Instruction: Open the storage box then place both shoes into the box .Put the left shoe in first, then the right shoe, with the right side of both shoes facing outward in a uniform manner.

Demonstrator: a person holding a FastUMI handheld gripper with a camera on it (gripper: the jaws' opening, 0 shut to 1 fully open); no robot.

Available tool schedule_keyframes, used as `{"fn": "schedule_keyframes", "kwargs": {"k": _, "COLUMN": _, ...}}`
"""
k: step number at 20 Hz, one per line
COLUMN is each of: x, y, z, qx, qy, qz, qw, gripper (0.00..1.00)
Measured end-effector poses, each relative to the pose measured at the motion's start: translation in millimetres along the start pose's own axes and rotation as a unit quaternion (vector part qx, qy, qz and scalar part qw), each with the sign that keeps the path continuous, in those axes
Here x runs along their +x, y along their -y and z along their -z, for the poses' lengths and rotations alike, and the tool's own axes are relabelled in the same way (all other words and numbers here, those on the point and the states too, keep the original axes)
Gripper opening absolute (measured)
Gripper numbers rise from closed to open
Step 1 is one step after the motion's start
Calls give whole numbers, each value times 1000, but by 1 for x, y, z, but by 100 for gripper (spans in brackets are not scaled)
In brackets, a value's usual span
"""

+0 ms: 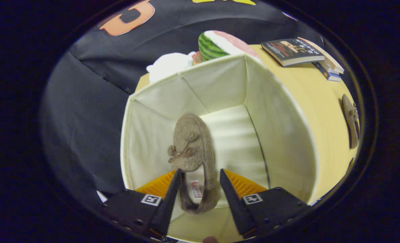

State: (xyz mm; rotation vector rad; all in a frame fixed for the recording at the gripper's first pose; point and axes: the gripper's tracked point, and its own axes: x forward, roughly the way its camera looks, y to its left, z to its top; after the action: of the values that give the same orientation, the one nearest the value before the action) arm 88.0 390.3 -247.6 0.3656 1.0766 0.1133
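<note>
Gripper [200, 175] tilted steeply downward, fingers [167, 199] spread apart with a clear gap between the tips. Left finger set close against one side of the heel of the shoe [194, 158], contact too close to judge; right finger standing just off the other side, a narrow gap showing. No squeeze from both sides. Marker tags visible on both finger bases.

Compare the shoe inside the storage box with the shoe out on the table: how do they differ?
The shoe in the box sits on the floor of the storage box, its heel between the open fingers of the gripper; the shoe on the table lies on the bare tabletop, well beyond them. The boxed one shows its opening and insole; the other shows its side. Both are brown with a bow.
</note>
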Motion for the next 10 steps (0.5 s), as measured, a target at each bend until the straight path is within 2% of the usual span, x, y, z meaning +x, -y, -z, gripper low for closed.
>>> {"fn": "schedule_keyframes", "kwargs": {"k": 2, "x": -24, "y": -4, "z": -13, "qx": -10, "qy": 27, "qz": -17, "qw": 999, "gripper": 87}}
{"fn": "schedule_keyframes", "kwargs": {"k": 4, "x": -55, "y": -4, "z": -28, "qx": -14, "qy": 61, "qz": -36, "qw": 997, "gripper": 95}}
{"fn": "schedule_keyframes", "kwargs": {"k": 7, "x": -109, "y": 5, "z": -42, "qx": -23, "qy": 100, "qz": -65, "qw": 993, "gripper": 95}}
{"fn": "schedule_keyframes", "kwargs": {"k": 10, "x": -160, "y": 40, "z": -56, "qx": -39, "qy": 146, "qz": -66, "qw": 986, "gripper": 96}}
